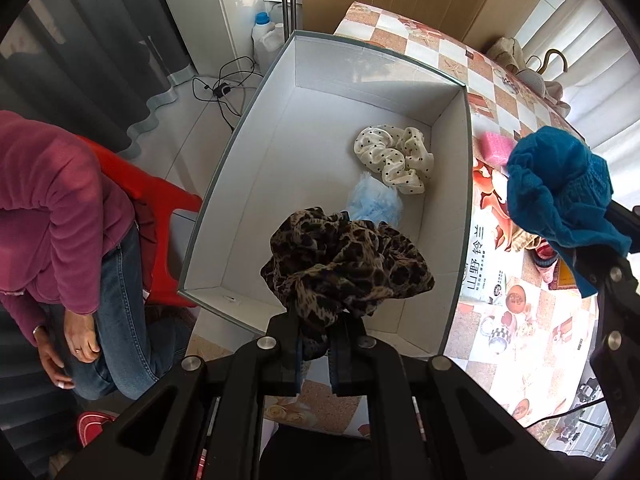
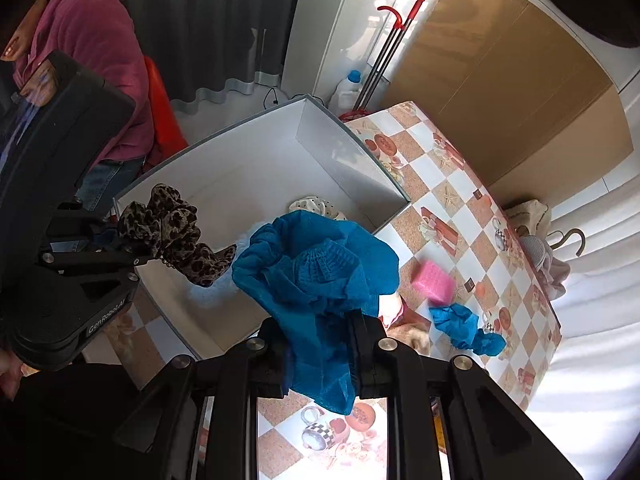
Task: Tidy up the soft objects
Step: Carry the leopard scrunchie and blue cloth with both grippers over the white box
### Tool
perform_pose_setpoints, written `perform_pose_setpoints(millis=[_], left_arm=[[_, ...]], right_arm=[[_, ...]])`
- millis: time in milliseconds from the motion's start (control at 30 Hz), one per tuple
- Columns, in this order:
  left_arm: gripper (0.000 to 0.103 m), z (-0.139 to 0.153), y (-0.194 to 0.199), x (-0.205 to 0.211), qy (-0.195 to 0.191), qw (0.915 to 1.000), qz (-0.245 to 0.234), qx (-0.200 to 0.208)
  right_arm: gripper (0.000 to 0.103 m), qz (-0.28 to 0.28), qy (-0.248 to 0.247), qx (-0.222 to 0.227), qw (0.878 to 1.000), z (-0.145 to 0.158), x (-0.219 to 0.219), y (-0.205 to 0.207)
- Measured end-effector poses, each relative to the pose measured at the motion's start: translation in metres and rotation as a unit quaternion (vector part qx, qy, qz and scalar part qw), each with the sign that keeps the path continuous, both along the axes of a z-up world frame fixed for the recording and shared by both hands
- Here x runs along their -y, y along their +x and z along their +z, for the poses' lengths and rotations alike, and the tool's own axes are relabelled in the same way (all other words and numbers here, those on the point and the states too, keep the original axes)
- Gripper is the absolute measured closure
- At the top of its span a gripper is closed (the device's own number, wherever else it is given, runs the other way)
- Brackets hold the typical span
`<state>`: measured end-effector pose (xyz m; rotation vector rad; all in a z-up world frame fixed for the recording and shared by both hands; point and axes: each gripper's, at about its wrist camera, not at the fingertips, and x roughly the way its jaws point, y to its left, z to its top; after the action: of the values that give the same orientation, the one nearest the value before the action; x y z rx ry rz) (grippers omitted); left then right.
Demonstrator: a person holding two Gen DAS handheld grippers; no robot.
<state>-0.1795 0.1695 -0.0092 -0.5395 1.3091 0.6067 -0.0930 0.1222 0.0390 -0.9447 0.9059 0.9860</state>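
Note:
My left gripper (image 1: 320, 328) is shut on a leopard-print scrunchie (image 1: 344, 268), which hangs over the near end of an open white box (image 1: 256, 168). Inside the box lie a cream polka-dot scrunchie (image 1: 394, 158) and a pale blue fluffy piece (image 1: 374, 204). My right gripper (image 2: 320, 332) is shut on a blue knit cloth (image 2: 320, 280), held just beside the box's right wall, above the table. The right wrist view shows the left gripper (image 2: 116, 240) with the leopard scrunchie (image 2: 176, 236) over the box (image 2: 360, 148).
On the checked tablecloth (image 2: 460, 200) lie a pink sponge (image 2: 434, 282), a crumpled blue cloth (image 2: 466, 328) and a beige soft item (image 2: 416, 338). Clothes and a hanger (image 2: 548, 248) sit at the far edge. A person in a magenta top (image 1: 60, 208) sits on a red chair (image 1: 160, 216) left of the box.

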Motion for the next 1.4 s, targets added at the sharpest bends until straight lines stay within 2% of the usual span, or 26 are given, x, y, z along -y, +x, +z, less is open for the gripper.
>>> perform_pose_setpoints(millis=[567,1400], left_arm=[[0.093,-0.008,0.002,-0.01,-0.01,0.9999,-0.003,-0.007],[0.093,-0.022,0.029,-0.037,-0.001,0.9995,-0.016,-0.026]], right_arm=[[0.081,-0.004,-0.01,-0.015,1.0,-0.01,-0.013,0.008],[0.081,-0.034,-0.011,-0.046,0.998,-0.019,-0.066,0.054]])
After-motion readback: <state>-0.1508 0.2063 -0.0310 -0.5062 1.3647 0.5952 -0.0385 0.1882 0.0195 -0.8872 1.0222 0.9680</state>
